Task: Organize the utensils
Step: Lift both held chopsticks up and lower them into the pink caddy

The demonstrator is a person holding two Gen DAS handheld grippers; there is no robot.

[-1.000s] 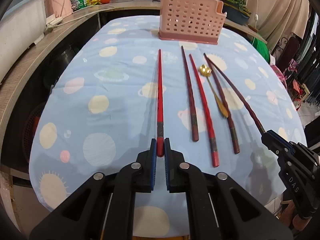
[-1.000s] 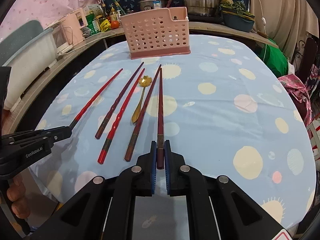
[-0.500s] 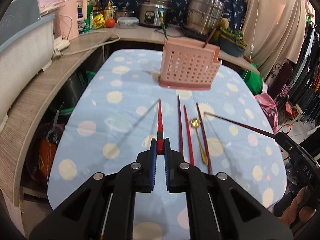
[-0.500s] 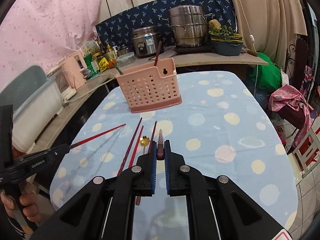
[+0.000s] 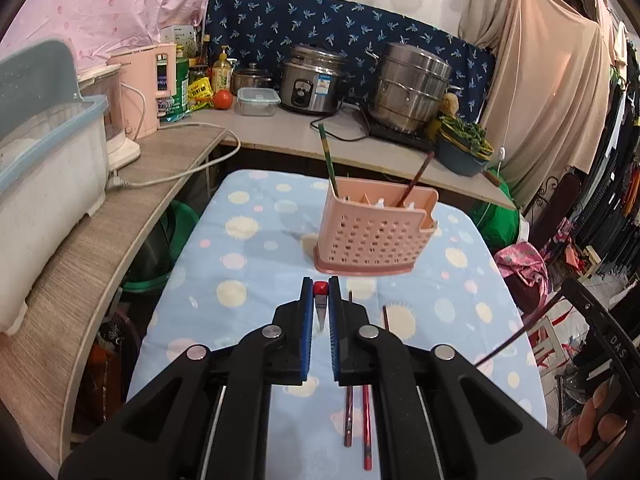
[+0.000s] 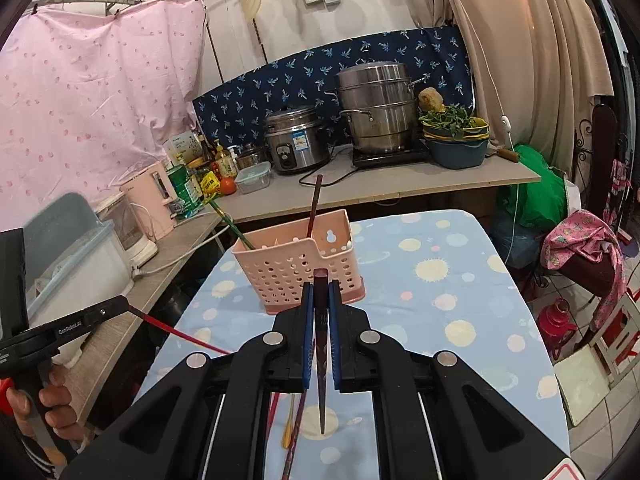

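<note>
A cluttered kitchen counter runs behind the table (image 5: 256, 248) with its blue spotted cloth, where the pink utensil basket (image 5: 374, 236) stands. Two sticks already lean inside it; several chopsticks (image 5: 349, 412) and a gold spoon (image 6: 289, 424) lie on the cloth nearer than the basket, so most sorting remains. The left gripper (image 5: 320, 300) is clamped on a red chopstick (image 5: 320, 289), the right gripper (image 6: 320, 300) on a dark chopstick (image 6: 321, 360). Both are held short of the basket, butts toward it, tips angled down and back.
</note>
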